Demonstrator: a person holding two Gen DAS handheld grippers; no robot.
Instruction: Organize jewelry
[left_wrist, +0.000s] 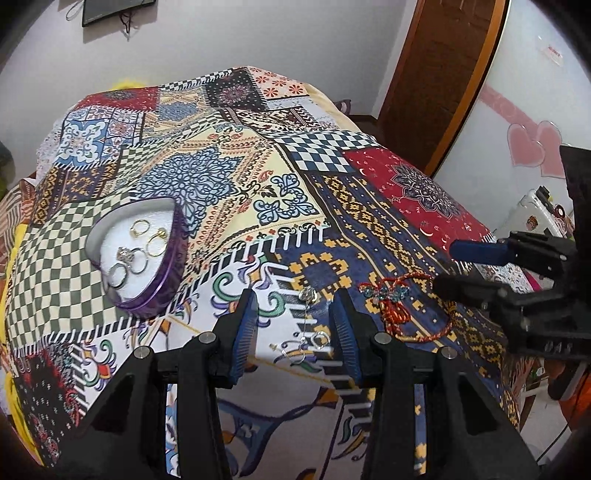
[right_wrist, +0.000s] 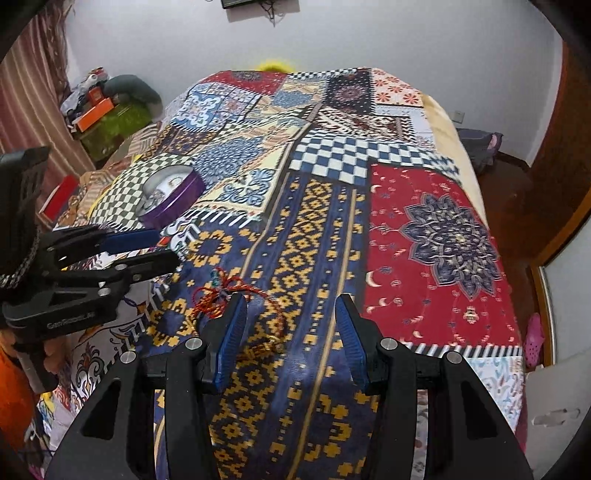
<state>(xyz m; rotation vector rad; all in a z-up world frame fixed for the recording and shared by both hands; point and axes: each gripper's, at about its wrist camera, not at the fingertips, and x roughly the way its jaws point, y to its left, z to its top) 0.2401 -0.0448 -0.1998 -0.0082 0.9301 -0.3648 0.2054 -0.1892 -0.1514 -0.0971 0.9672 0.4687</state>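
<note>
The left gripper (left_wrist: 295, 325) is being held with jaws apart over a silver necklace (left_wrist: 308, 325); the right gripper (right_wrist: 291, 339), likewise spread and holding nothing, is being held near the red bracelet (right_wrist: 236, 295). Several rings (left_wrist: 136, 247) are already lying in the purple tin (left_wrist: 162, 291); necklace, bracelet and what may be a blue brooch (left_wrist: 386, 293) are left on the quilt (left_wrist: 221, 177)

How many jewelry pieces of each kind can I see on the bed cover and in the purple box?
Rings in the purple box: 5, two gold and three silver
Silver chain with pendant, between the left gripper fingers: 1
Red cord bracelet with blue ornament: 1
Total: 7; small silver loops at the chain's end may be separate pieces.
</note>
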